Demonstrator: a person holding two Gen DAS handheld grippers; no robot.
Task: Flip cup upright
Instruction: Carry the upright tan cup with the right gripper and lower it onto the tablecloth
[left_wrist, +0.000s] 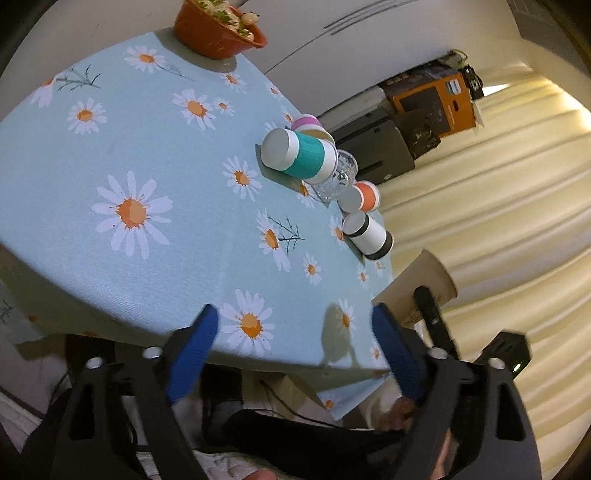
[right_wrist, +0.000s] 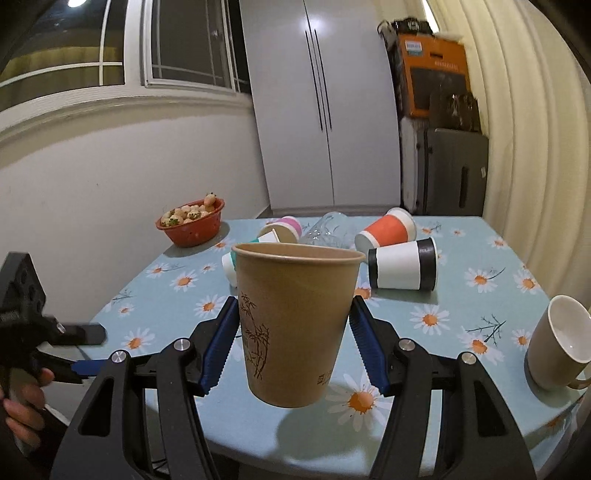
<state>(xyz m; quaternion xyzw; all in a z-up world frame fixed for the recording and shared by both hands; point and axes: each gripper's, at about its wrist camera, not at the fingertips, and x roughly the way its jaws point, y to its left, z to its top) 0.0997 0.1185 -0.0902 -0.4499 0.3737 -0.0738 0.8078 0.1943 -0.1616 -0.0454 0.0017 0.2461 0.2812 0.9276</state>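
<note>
The right hand-held gripper (right_wrist: 293, 334) sits nearest the lens, its ribbed blue pads (right_wrist: 218, 347) pressed against both flanks of the brown paper cup (right_wrist: 293, 325), so it is clamped on that cup. The cup is held clear of the desk (right_wrist: 424, 339), its shadow falling on the cloth below. Its long axis runs nearly vertical, mouth up and narrower base down, tipped only slightly. The move to come therefore looks like a straight lowering onto the bare patch of cloth directly beneath, with little turning left to do (the base seems a short drop from the surface).

The cup is matte kraft paper with a rolled rim and a dark bamboo print, tapered, light and easy to crush under a hard squeeze.

The left hand-held gripper (left_wrist: 295, 345) hangs at the desk's near edge with its blue pads spread apart and nothing between them, farther from the cup than the right one.

Beyond lie tipped paper cups: a teal-banded cup (left_wrist: 299, 155), an orange cup (right_wrist: 386, 232) and a black-and-white cup (right_wrist: 404, 267), all on their sides, beside a clear cut glass (right_wrist: 328, 229). A glazed mug (right_wrist: 557, 349) stands upright to the right; an orange colander bowl (right_wrist: 192, 227) sits at the far corner.
</note>
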